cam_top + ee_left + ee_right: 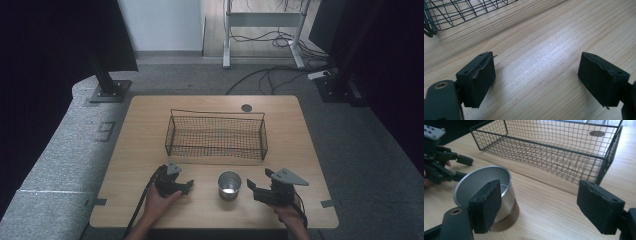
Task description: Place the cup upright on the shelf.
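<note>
While both grippers rest low at the near edge of the table (150,125), the metal cup (229,185) stands upright between them — at three o'clock from the left gripper (188,185), at nine o'clock from the right gripper (252,187). Both sets of jaws are spread wide, holding nothing. From the right gripper view, the cup sits just behind the left-hand jaw, outside the gap. At twelve o'clock — the wire basket (216,135).
</note>
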A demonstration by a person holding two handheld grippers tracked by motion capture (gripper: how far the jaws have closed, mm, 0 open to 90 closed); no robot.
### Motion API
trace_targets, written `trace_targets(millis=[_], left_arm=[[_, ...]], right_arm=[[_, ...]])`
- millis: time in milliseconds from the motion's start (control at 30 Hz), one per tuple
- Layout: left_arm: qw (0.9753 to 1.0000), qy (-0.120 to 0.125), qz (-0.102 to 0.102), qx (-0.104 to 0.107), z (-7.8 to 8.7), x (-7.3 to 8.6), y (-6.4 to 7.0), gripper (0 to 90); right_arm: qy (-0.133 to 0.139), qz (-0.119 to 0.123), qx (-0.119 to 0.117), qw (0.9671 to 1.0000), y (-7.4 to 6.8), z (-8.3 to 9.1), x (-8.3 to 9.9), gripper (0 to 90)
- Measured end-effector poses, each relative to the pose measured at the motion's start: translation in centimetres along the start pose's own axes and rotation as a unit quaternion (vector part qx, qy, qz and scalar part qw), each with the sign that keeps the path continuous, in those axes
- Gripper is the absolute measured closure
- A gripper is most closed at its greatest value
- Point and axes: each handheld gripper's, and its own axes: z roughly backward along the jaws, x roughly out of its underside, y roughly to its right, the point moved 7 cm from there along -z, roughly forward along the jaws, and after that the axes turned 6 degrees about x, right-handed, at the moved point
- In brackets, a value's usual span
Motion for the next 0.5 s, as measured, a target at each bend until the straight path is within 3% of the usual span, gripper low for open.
trace_targets(millis=[333, 500], left_arm=[[1.0, 0.0, -0.001, 0.0, 0.0, 0.0, 0.0, 14.4], [1.0, -0.001, -0.001, 0.0, 0.0, 0.0, 0.0, 14.4]], right_arm=[[0.007, 0.007, -0.03, 0.9995, -2.0, 0.2, -0.8, 18.9], [0.006, 0.004, -0.029, 0.9996, -2.7, 0.1, -1.0, 16.8]])
